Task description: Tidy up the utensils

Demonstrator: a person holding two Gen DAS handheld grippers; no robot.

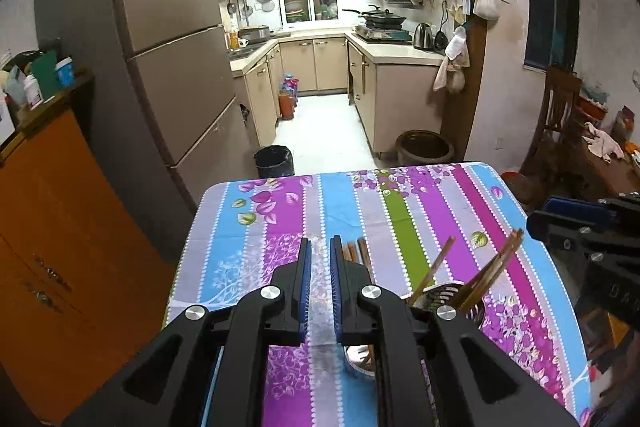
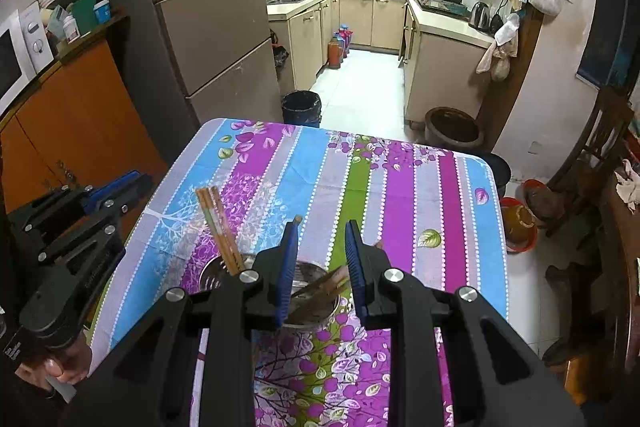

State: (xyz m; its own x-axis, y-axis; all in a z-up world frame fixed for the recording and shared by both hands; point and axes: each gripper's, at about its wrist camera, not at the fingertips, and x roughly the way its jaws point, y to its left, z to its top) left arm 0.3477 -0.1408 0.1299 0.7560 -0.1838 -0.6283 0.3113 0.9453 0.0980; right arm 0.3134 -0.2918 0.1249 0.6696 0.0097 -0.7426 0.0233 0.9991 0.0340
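Two round metal utensil holders stand on the striped floral tablecloth (image 2: 360, 179). The left holder (image 2: 218, 273) has a bundle of brown chopsticks (image 2: 218, 227) upright in it. The right holder (image 2: 316, 301) has several chopsticks (image 2: 320, 287) leaning inside. My right gripper (image 2: 322, 233) is open and empty, right above the right holder. My left gripper (image 1: 319, 251) is open a small gap and empty, above the table; chopstick tips (image 1: 354, 251) show beside its right finger. In the left wrist view the perforated holder (image 1: 448, 297) with chopsticks (image 1: 494, 267) stands to the right.
The other gripper shows at each view's edge: the right one (image 1: 592, 227), the left one (image 2: 80, 211). A black bin (image 2: 301, 107) and a brown pot (image 2: 452, 127) stand on the floor beyond the table. An orange cabinet (image 2: 80, 115) is at the left, a wooden chair (image 2: 592, 147) at the right.
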